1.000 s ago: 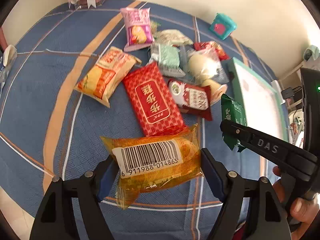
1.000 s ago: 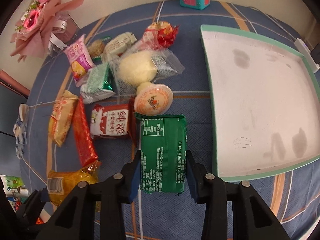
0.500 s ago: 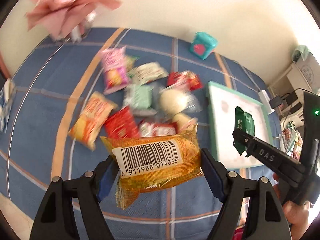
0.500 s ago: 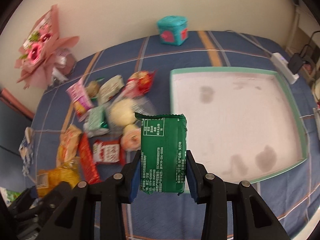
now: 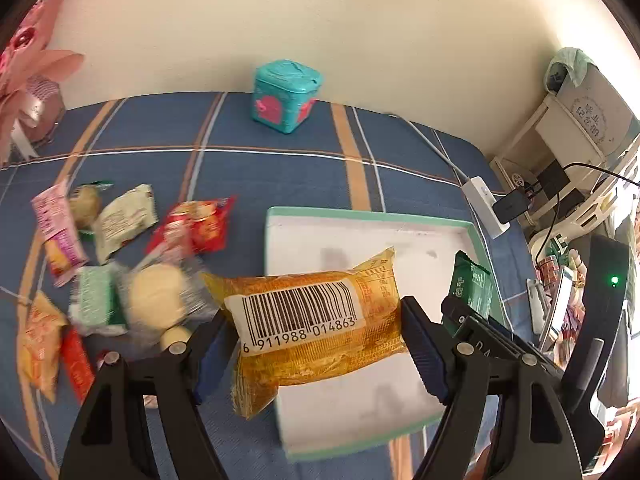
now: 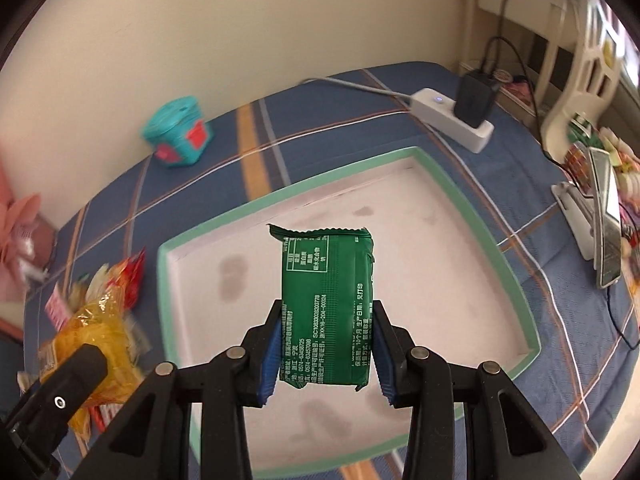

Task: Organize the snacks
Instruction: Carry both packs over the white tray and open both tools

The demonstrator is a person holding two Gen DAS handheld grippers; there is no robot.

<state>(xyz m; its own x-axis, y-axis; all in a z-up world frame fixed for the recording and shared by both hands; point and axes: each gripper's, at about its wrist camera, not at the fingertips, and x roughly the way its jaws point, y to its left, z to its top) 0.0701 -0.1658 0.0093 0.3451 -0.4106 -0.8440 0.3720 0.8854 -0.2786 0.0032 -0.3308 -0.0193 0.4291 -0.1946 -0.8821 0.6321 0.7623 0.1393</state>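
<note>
My left gripper (image 5: 316, 344) is shut on a yellow snack packet (image 5: 316, 320) with a barcode label, held in the air over the left part of the white tray (image 5: 360, 240) with a green rim. My right gripper (image 6: 325, 344) is shut on a green snack packet (image 6: 326, 304), hanging above the middle of the same tray (image 6: 400, 208). The green packet (image 5: 470, 286) and right gripper also show at the right of the left wrist view. The yellow packet (image 6: 94, 336) shows at lower left in the right wrist view. Several loose snack packets (image 5: 120, 264) lie on the blue plaid cloth left of the tray.
A teal box (image 5: 285, 96) stands near the wall behind the tray. A white power strip (image 6: 452, 124) with a black plug and cable lies beyond the tray's far right corner. A pink bouquet (image 5: 24, 80) sits at far left. Shelves (image 5: 580, 152) and clutter stand off the right edge.
Both grippers have risen and swung right, away from the snack pile, each still holding its packet. The tray has come under them.
</note>
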